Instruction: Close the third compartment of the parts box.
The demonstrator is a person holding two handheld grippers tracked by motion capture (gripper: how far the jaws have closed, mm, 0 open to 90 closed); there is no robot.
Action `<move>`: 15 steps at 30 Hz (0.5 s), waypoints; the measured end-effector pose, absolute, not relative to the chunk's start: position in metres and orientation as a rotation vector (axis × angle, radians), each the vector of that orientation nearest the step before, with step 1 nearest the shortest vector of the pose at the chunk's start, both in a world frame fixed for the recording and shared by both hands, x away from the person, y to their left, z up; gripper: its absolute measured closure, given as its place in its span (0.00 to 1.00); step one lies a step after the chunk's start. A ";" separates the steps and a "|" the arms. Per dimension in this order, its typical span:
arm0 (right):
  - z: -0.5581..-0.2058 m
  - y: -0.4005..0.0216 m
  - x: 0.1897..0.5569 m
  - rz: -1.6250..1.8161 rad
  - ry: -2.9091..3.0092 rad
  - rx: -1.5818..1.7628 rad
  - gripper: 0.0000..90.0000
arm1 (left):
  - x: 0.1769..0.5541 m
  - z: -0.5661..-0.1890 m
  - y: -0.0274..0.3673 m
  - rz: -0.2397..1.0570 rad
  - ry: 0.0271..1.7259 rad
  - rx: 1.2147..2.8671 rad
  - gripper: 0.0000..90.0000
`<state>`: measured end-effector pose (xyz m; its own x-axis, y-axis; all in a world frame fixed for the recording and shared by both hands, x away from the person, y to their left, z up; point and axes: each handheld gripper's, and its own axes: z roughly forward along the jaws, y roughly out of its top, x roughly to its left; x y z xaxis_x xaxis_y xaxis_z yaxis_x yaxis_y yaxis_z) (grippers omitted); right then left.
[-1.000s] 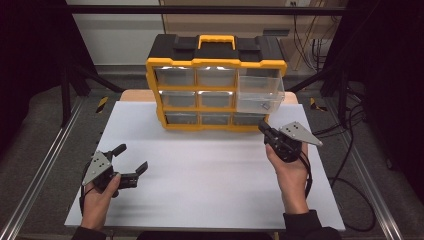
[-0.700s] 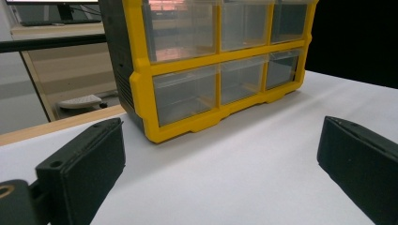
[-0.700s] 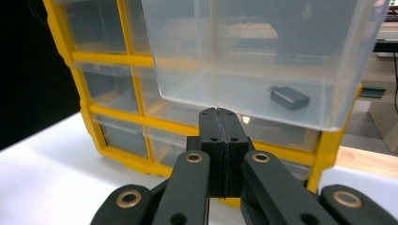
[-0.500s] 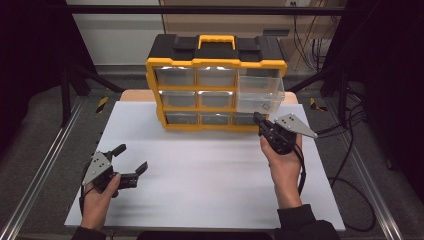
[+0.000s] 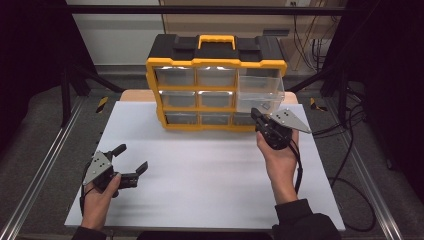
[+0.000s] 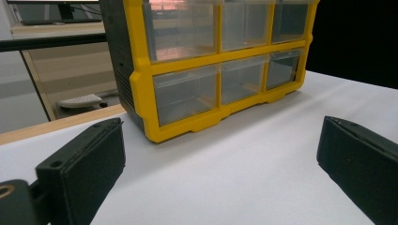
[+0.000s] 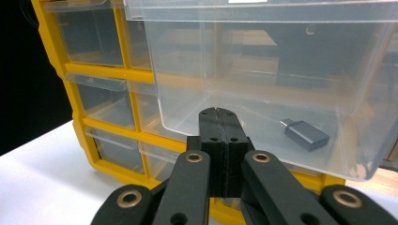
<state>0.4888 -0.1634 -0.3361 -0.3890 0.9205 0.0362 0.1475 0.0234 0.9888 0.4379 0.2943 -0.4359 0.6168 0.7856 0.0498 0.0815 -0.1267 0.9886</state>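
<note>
Clear drawer (image 5: 261,91) stands pulled out at top right of yellow organiser (image 5: 215,62), small dark adapter (image 7: 306,134) lying on its floor.

Risk: closed jaw tips pushing off-centre could skew drawer in its slot and jam it; hard shove could slide organiser back on white table (image 5: 210,175).

Right gripper (image 5: 256,116): jaws pressed together, empty, tips at drawer front, hand raised.

Left gripper (image 5: 132,159): jaws wide apart, empty, low over table, well away.

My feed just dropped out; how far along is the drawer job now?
Done: the top right drawer is pulled out, a small grey adapter lying inside it. In hand: the shut right claw sits in front of that drawer, empty. Probably left: pushing it closed. The left claw waits open on the table.
</note>
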 end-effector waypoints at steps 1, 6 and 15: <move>-0.336 -0.163 0.489 1.430 1.618 1.103 1.00 | 0.438 -0.436 0.294 0.710 0.737 1.605 0.01; -0.334 -0.161 0.489 1.434 1.617 1.101 1.00 | 0.437 -0.436 0.294 0.709 0.737 1.608 0.01; -0.328 -0.159 0.493 1.430 1.624 1.094 1.00 | 0.437 -0.436 0.295 0.711 0.741 1.598 0.01</move>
<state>0.4932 -0.1585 -0.3282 -0.3966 0.9176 0.0269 0.1426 0.0326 0.9892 0.4372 0.2955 -0.4356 0.6135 0.7883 0.0472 0.0799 -0.1214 0.9894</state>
